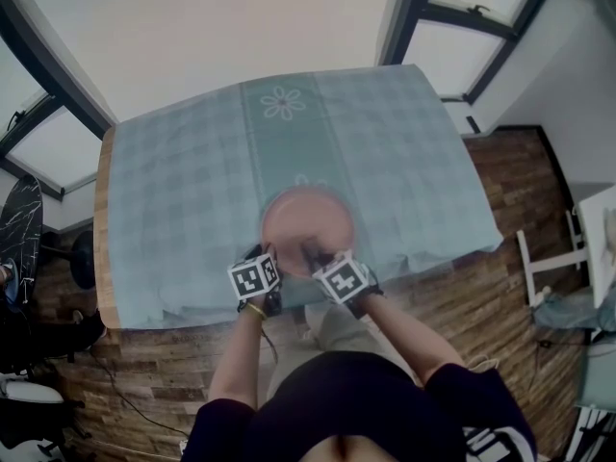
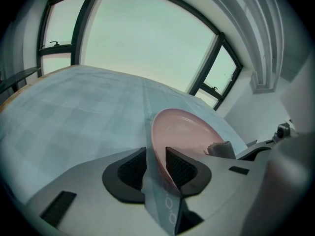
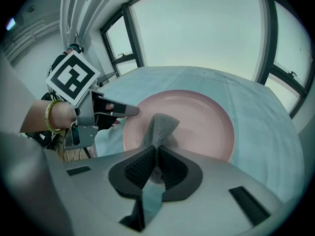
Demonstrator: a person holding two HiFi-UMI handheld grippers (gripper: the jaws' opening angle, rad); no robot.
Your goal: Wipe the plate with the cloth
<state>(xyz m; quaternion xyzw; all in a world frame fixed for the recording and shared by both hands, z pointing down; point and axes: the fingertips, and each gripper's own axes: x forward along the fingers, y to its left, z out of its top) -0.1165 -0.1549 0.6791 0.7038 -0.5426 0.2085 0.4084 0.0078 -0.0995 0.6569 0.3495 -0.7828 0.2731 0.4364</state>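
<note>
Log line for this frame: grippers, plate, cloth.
left gripper: open, plate rim between jaws | right gripper: shut on cloth, over plate | plate on tablecloth

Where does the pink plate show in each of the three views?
Head view: plate at centre, on the tablecloth.
Left gripper view: plate lower centre, its rim inside the open left gripper.
Right gripper view: plate at centre, behind the cloth pinched in the right gripper.
Shared landmark: the checked tablecloth beneath it.
</note>
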